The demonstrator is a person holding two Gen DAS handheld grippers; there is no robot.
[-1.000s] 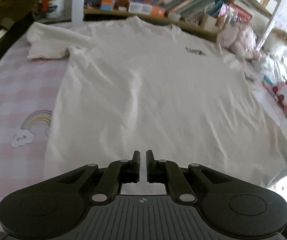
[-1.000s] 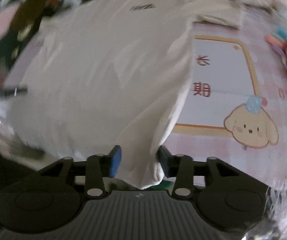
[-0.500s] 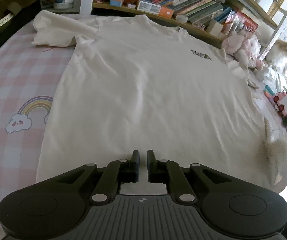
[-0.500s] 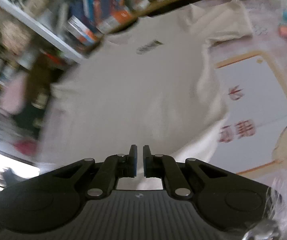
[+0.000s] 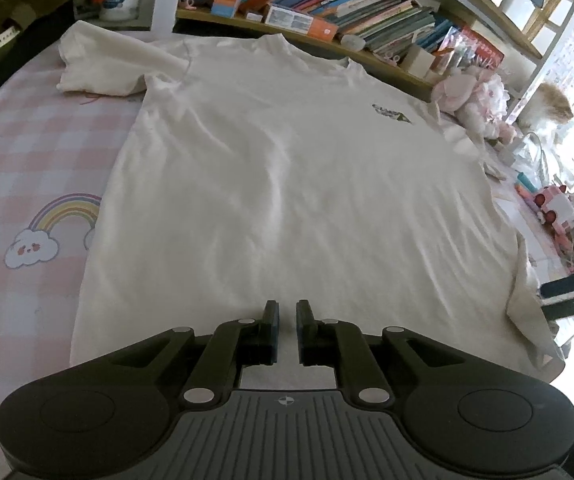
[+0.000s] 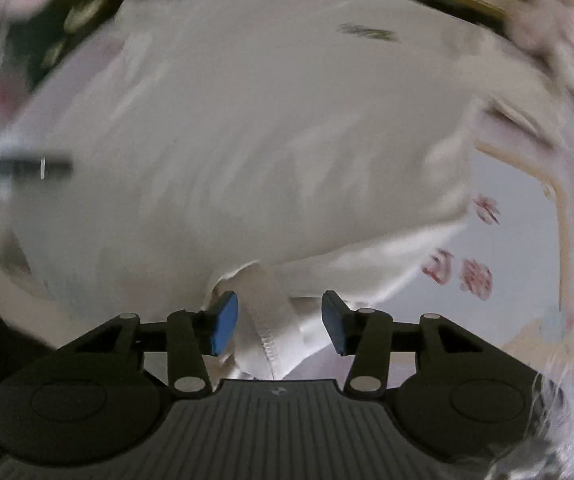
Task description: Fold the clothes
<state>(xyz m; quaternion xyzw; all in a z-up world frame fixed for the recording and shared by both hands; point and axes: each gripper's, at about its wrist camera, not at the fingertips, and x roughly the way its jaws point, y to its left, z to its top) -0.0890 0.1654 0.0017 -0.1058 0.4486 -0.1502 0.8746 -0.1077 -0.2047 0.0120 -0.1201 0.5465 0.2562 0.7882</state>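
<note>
1. While the white T-shirt [image 5: 287,184] lies spread face-up on the pink checked bed sheet [image 5: 27,168], the step in hand looks like squaring up its hem before the first fold.
2. The left tongs [image 5: 286,326] sit nearly together at the hem's middle, at 6 o'clock in the left view; whether they pinch cloth I cannot tell.
3. The right tongs [image 6: 280,320] are opening, with the bunched hem corner [image 6: 271,332] loose between the pads, which do not press on it.
4. To do this well, I judge the curled corner should be pulled flat and outward before closing, so both hands grip a single straight edge.
5. The shirt's long axis runs from 6 to 12 o'clock in the left view: hem nearest, collar [image 5: 307,50] toward the bookshelf [image 5: 327,8], one sleeve [image 5: 103,68] out at 10 o'clock.
</note>
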